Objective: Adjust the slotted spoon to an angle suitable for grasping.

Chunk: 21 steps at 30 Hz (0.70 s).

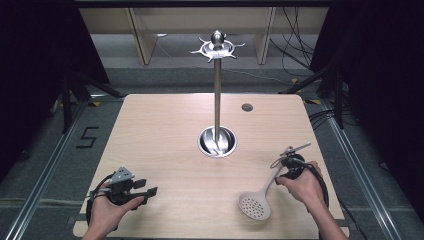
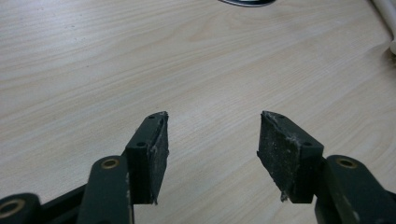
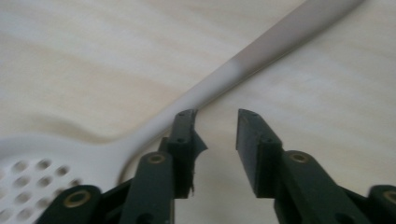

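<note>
Nearest the camera in the high view, the person's two hands enter from the bottom edge, each holding a set of tongs over the pale wooden tabletop (image 1: 165, 150).

Left tongs (image 1: 150, 192): held low at the near left corner, resting at or just above the surface, with a grey three-cornered plate on top. In the left gripper view the left tongs (image 2: 212, 140) stand released, jaws well apart, with bare wood grain between the pads and nothing held.

Right tongs (image 1: 282, 172): at the near right, in the person's right hand (image 1: 302, 187). In the right gripper view the right tongs (image 3: 215, 135) are parted with only tabletop between the pads. Their jaws are released and grasp nothing.

Slotted spoon (image 1: 260, 197): white, lying flat on the tabletop at the near right, perforated head toward the person, handle running up and away toward the right tongs. In the right gripper view the slotted spoon (image 3: 210, 88) passes just outside one jaw, its handle crossing ahead of the tips; contact with that jaw cannot be determined.

Utensil stand (image 1: 217, 95): a steel pole rising upright from a round dished base at mid-table, crowned by a hooked ring. It stands well apart from both tongs.
</note>
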Each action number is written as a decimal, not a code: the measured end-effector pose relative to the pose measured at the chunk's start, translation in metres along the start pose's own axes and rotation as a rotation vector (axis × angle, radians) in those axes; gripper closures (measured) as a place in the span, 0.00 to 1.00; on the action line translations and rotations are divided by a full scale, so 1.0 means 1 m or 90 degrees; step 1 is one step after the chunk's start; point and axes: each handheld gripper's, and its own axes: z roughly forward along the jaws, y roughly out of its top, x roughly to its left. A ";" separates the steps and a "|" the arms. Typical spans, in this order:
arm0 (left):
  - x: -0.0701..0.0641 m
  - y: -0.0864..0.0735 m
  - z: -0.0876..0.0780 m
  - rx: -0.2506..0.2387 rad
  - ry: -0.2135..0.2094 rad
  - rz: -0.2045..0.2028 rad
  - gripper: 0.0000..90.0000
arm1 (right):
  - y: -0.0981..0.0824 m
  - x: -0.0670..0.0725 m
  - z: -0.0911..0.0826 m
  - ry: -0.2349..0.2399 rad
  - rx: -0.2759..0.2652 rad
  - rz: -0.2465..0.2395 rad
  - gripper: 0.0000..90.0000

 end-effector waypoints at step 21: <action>-0.001 0.003 0.005 0.002 -0.007 -0.002 0.46 | 0.010 -0.029 0.001 -0.028 -0.037 0.045 0.46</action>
